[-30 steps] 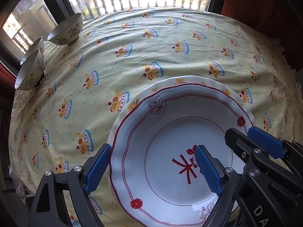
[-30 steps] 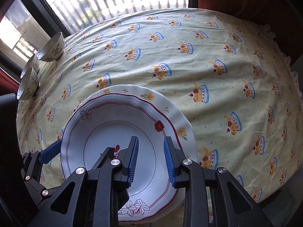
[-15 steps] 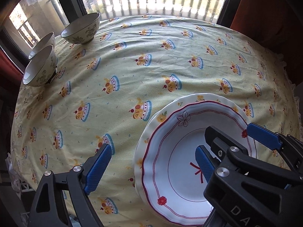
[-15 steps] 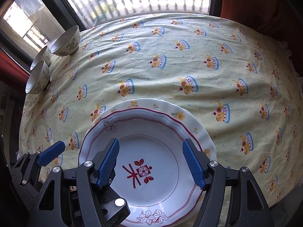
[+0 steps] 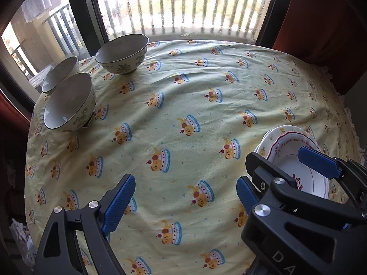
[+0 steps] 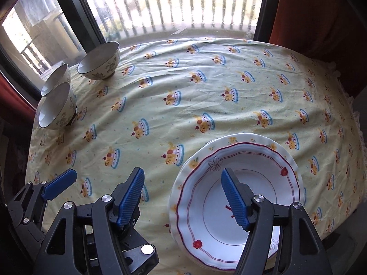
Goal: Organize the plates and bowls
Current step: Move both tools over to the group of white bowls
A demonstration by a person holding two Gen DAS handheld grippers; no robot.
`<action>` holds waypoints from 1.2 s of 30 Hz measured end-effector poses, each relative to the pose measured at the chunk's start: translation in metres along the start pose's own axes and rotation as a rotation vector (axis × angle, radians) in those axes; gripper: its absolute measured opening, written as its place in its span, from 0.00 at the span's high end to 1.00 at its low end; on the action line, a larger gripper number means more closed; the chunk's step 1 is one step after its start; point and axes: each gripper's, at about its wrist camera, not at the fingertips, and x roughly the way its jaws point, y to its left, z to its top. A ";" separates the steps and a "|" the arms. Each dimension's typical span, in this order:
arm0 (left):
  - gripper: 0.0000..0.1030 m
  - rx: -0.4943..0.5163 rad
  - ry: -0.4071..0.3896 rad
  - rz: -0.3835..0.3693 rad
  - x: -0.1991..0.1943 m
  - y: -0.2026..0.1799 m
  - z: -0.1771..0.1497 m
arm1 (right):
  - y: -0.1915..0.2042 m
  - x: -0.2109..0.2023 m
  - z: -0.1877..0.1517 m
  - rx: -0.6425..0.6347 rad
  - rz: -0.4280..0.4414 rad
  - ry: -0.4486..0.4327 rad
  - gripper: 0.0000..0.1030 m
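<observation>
Swinging off the red-rimmed plate (image 6: 236,208), now stacked on the yellow-flowered plate (image 6: 229,141) at the tabletop's (image 6: 206,91) near edge, both left gripper (image 5: 185,197) and right gripper (image 6: 183,197) gape empty, suggesting the three far-left bowls (image 5: 68,102) come next.

Bench (image 6: 229,68) w/ yellow patterned cloth (image 6: 183,105), three bowls (image 6: 99,61) grouped at far left corner, two stacked plates (image 6: 229,183) near right edge, well apart from bowls.

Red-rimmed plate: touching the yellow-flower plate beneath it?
Touching. Right wrist view shows the red-rimmed plate nested on the yellow-flower plate, rims stacked.
</observation>
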 end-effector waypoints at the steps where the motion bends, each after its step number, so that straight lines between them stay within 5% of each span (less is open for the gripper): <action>1: 0.12 0.009 -0.007 0.003 -0.002 0.009 0.000 | 0.009 -0.001 0.000 0.005 -0.004 -0.009 0.29; 18: 0.14 -0.009 -0.110 0.076 -0.021 0.145 0.022 | 0.151 -0.002 0.019 0.048 0.039 -0.121 0.29; 28: 0.19 -0.144 -0.097 0.120 0.015 0.205 0.056 | 0.201 0.038 0.070 -0.024 0.031 -0.112 0.29; 36: 0.33 -0.128 -0.094 0.164 0.050 0.228 0.083 | 0.230 0.081 0.102 -0.028 0.019 -0.096 0.36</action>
